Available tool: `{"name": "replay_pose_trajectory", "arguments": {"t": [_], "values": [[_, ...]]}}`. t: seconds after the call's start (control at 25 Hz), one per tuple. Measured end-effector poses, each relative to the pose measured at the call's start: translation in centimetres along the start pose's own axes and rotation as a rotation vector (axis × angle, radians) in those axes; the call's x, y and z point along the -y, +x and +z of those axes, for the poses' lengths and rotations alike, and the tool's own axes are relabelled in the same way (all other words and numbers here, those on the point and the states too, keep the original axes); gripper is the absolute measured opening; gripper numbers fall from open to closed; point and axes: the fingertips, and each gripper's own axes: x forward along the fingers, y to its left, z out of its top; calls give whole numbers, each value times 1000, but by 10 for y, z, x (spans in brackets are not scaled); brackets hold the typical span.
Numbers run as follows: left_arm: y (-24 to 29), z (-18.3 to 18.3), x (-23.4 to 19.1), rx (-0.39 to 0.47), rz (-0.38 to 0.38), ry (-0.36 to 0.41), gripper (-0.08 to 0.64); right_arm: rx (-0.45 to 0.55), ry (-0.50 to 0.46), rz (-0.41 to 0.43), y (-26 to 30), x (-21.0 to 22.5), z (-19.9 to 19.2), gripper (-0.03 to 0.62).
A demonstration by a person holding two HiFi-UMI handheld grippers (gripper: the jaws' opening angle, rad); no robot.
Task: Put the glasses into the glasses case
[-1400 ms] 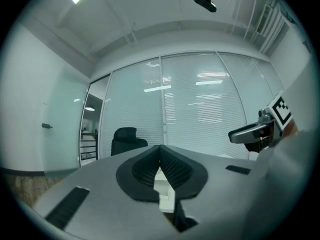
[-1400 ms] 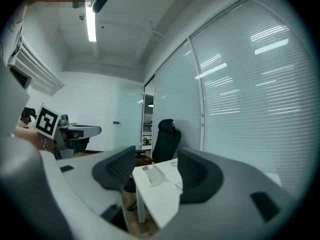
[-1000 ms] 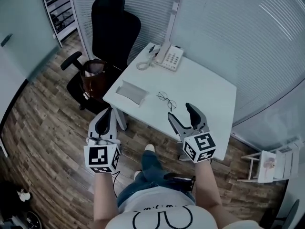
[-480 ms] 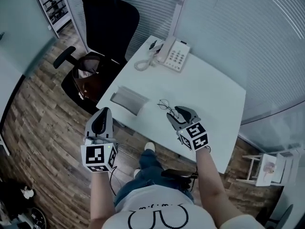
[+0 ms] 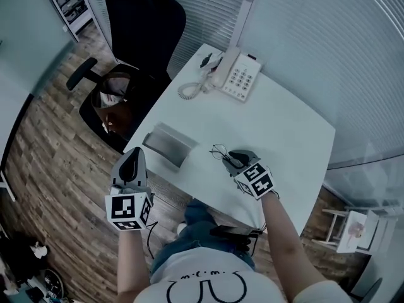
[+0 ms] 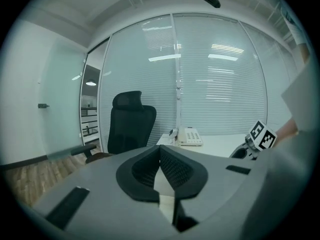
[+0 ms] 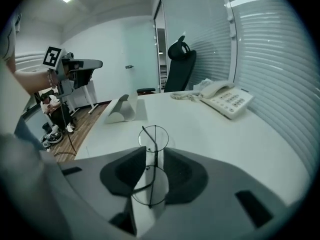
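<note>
Thin wire-rimmed glasses [image 5: 219,150] lie on the white table [image 5: 284,125] near its front edge. My right gripper [image 5: 235,158] points down at them. In the right gripper view its jaws straddle the bridge of the glasses [image 7: 154,136] and are closing, with a narrow gap still on each side of the wire. The grey glasses case [image 5: 165,144] stands open on the table to the left, also in the right gripper view [image 7: 122,109]. My left gripper [image 5: 131,161] hangs shut and empty off the table's front-left corner, near the case.
A corded desk phone [image 5: 243,74] sits at the table's far side. A black office chair [image 5: 142,17] with a brown bag [image 5: 113,103] on its seat stands left of the table. Blinds and glass walls close the room behind. The floor is wood.
Both grippers moved forward and down toward the table. The right gripper, wide open in the air before, has come down over the glasses and narrowed its jaws around them.
</note>
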Motion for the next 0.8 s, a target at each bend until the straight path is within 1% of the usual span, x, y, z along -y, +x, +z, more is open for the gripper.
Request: {"name": "replay_pose_trajectory", "arguments": {"t": [0.12,0.24,0.36,0.48,0.68,0.8], "values": [[11,-1,-3,-16,5,5,15,-20,-12,45,5,-1,-6,98],[21,2,-4,-23,6,10,15,-10,-26,69,5,-1,-5,35],[30,6,-4,-24,4,22,17,1,-38,91,2,-1,-2,21],[36,9,-4,-22,1,28,16,25,-36,67,-6,4,7,17],[39,7,-9,-21,-10,25,16,59,-40,0,-22,6,25,17],[41,8,-12,-15,-41,29,17,73,-62,-45,-29,2,38,17]]}}
